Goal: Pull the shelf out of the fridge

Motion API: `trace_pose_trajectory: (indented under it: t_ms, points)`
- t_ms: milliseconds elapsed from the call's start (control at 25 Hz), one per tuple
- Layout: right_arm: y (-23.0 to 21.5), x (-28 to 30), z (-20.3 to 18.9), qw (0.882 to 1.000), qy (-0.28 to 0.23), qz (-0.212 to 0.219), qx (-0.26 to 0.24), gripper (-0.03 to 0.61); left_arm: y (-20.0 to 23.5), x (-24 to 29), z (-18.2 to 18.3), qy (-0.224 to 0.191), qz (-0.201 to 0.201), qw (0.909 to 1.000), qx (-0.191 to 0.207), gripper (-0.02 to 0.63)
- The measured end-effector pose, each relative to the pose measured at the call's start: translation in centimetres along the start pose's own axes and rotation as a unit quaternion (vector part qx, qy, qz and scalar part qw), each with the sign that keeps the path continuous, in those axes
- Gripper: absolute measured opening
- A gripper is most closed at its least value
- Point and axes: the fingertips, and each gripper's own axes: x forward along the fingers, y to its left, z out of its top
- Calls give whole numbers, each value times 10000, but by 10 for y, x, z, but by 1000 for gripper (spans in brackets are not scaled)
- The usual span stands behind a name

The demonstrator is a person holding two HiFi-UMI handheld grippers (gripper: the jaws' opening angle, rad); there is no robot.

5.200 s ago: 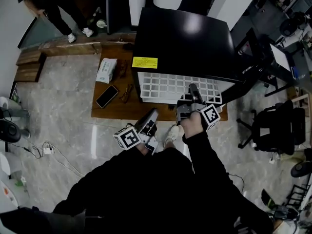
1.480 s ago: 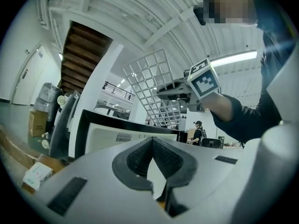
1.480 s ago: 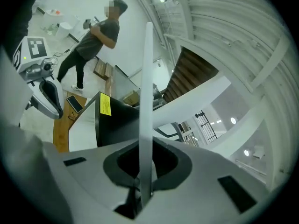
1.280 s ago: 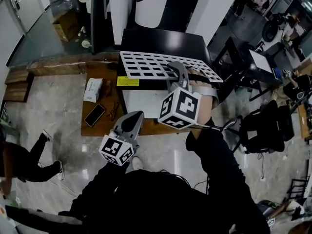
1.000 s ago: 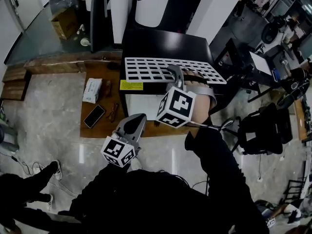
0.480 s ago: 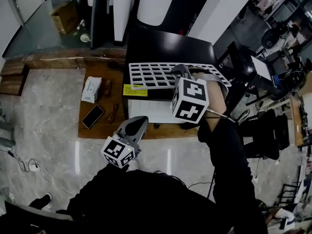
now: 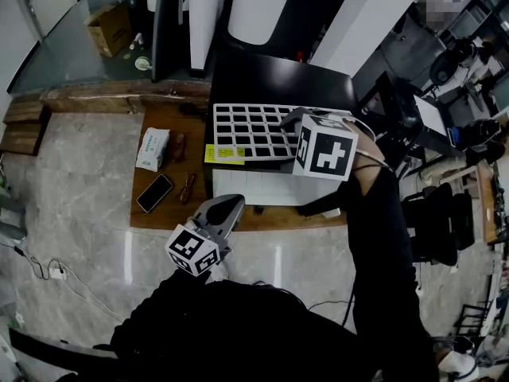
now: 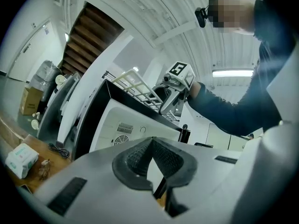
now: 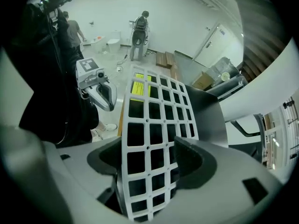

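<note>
The white grid shelf (image 7: 253, 130) lies flat on top of the black fridge (image 7: 280, 76). My right gripper (image 7: 291, 122) is at the shelf's near right edge. Its jaws are opening, and in the right gripper view the shelf (image 9: 148, 118) runs between the two dark pads (image 9: 192, 161) with gaps on both sides. My left gripper (image 7: 228, 206) hangs lower, in front of the fridge, shut with nothing in it. In the left gripper view its pads (image 8: 140, 158) meet, and the right gripper (image 8: 174, 97) shows above at the shelf (image 8: 135, 85).
The fridge stands on a wooden board (image 7: 163, 205) that carries a tissue pack (image 7: 152, 148), a phone (image 7: 154, 192) and glasses (image 7: 188, 187). A yellow label (image 7: 225, 154) is on the fridge's front edge. Office chairs (image 7: 441, 221) and desks stand to the right.
The shelf, first half out of the fridge front, was lifted and has come down flat onto the fridge top. The right gripper shifted right. The left gripper barely moved.
</note>
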Motion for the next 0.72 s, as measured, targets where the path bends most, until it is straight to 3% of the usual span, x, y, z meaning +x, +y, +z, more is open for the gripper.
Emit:
trace_pose_trajectory:
  t_ms: [200,320,480,600,640,720]
  points:
    - [13,4,-3,9948,-216,990,96,350,-4,1,1,15,-110,9999,-72,6]
    - [13,5,-1,9933,-401,1078,141,347,-5,1,1,34,-86,10000,-6,6]
    - [9,4,-1,9954,-627,711,137,347,-7,1,0,119,5,9998,130,6]
    - [2,-19,7,9920,-1218,-31,314,345,-9,0,3,173,66,9995,269,6]
    - [2,-32,10,9860,-1573,-341,424,344,-11,0,4,183,67,9992,338,6]
    - [9,-61,12,9631,-2411,-970,696,293,-19,2,5,176,85,9988,457,6]
